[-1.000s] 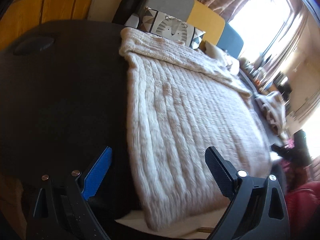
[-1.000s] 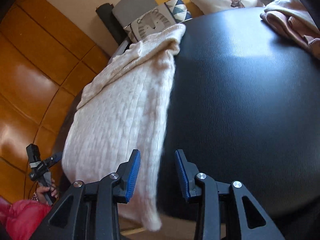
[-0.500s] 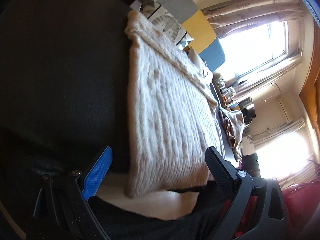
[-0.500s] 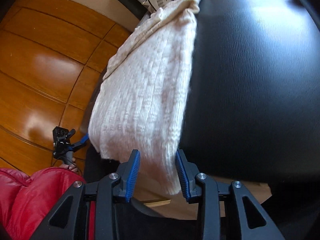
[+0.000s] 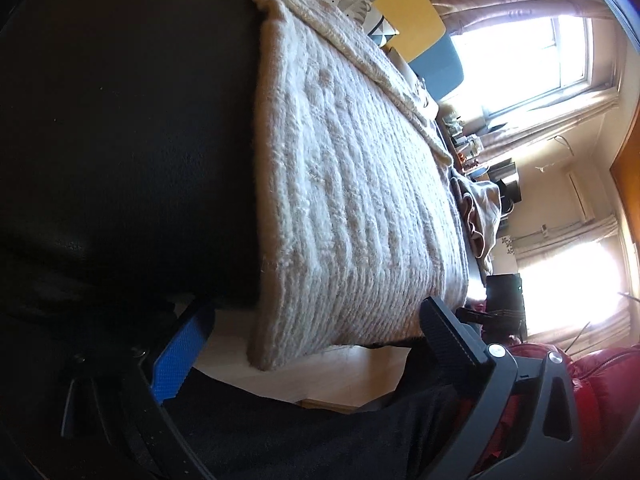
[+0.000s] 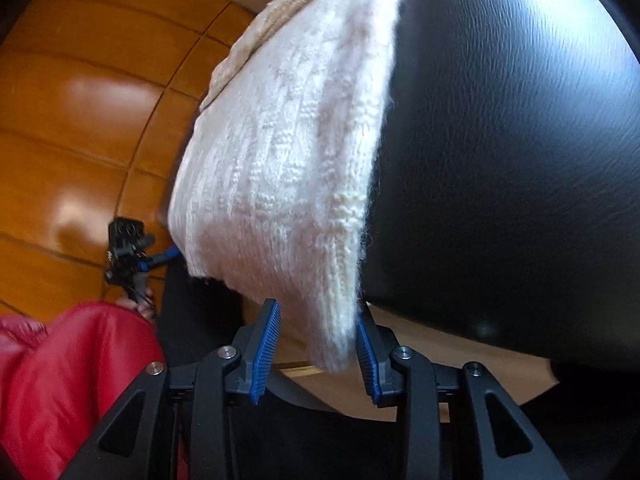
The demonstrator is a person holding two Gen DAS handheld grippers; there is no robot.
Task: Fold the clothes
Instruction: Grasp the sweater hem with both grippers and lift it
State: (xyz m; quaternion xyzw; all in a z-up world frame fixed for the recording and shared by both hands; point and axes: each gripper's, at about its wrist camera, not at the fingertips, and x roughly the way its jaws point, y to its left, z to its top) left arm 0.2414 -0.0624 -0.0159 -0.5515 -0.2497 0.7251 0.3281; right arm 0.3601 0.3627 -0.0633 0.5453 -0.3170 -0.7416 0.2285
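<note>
Right tool [image 6: 316,332] astride sweater [image 6: 288,152] hem

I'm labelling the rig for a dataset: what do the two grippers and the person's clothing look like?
Both grippers, left and right, are black angular frames with silver screws and ribbed blue pads on their fingers. The person wears a red puffy sleeve.

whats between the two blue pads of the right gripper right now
In the right wrist view, the hanging corner of the cream sweater dangles between the right gripper pads; the jaws stand open around it, not clamped.
</note>
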